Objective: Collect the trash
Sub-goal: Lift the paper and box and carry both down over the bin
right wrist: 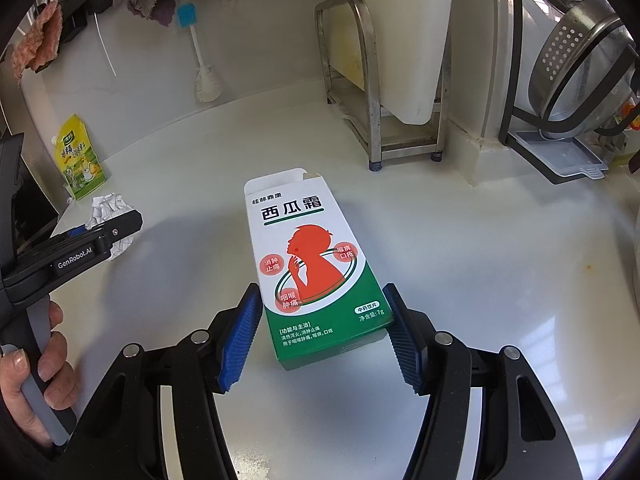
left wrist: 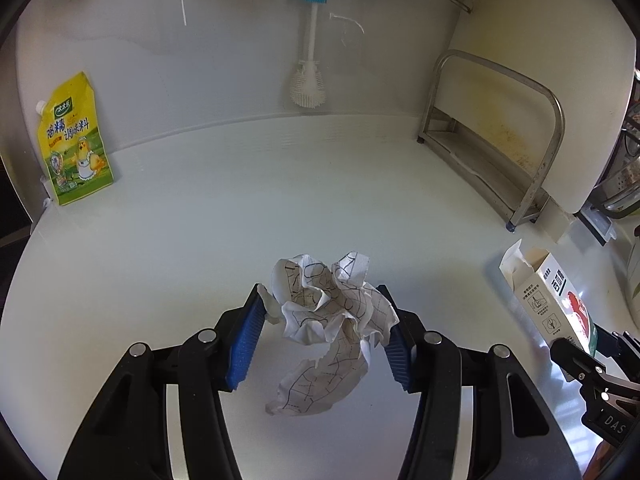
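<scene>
A crumpled white paper with black lines (left wrist: 324,320) sits between the blue pads of my left gripper (left wrist: 322,332); both pads touch it, and it rests on the white counter (left wrist: 200,240). It also shows in the right wrist view (right wrist: 106,212). A white, green and red medicine box (right wrist: 312,276) with its top flap open lies on the counter between the pads of my right gripper (right wrist: 324,332), which stand close to its sides. The box also shows in the left wrist view (left wrist: 552,300).
A yellow seasoning pouch (left wrist: 74,144) leans against the back wall at the left. A white brush with a blue end (left wrist: 310,60) hangs on the wall. A steel rack (left wrist: 500,140) holds a cutting board at the right. A dish rack with a colander (right wrist: 576,60) is at far right.
</scene>
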`<state>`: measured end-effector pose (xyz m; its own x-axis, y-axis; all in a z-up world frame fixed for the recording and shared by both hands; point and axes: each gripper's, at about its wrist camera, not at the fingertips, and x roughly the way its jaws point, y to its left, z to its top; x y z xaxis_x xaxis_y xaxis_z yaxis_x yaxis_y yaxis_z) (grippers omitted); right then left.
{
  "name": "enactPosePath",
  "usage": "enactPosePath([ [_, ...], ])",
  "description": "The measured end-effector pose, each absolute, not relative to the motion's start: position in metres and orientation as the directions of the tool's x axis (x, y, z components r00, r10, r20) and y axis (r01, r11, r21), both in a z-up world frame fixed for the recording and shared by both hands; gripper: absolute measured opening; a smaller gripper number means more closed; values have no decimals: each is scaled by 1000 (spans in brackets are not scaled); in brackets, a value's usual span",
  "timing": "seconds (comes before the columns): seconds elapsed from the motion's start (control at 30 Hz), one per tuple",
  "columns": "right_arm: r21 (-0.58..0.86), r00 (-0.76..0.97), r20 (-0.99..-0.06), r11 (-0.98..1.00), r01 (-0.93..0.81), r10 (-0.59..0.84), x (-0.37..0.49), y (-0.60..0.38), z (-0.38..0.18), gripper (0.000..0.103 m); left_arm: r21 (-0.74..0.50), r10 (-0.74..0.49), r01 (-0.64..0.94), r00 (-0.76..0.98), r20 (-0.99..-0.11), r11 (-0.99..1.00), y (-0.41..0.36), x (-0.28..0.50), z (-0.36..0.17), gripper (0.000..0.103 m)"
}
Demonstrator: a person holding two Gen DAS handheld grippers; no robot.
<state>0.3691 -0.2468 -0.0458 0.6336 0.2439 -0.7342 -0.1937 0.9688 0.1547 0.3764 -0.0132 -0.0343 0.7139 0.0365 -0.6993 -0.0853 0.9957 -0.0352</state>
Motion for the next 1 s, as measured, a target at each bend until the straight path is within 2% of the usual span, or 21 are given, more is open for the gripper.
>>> enactPosePath([
  [0.4, 177, 677, -701, 974, -140, 225, 300, -259, -35, 59, -19, 6, -24, 765, -644, 1000, -23, 297, -8, 54],
  [0.63, 209, 698, -685, 974, -83, 206, 209, -261, -32, 59, 36, 6, 22, 782, -623, 999, -20, 218, 2, 54],
  [1.0, 200, 719, -679, 980, -12, 148, 52, -237, -36, 59, 28, -72, 116, 767, -638, 993, -17, 93, 5, 54],
])
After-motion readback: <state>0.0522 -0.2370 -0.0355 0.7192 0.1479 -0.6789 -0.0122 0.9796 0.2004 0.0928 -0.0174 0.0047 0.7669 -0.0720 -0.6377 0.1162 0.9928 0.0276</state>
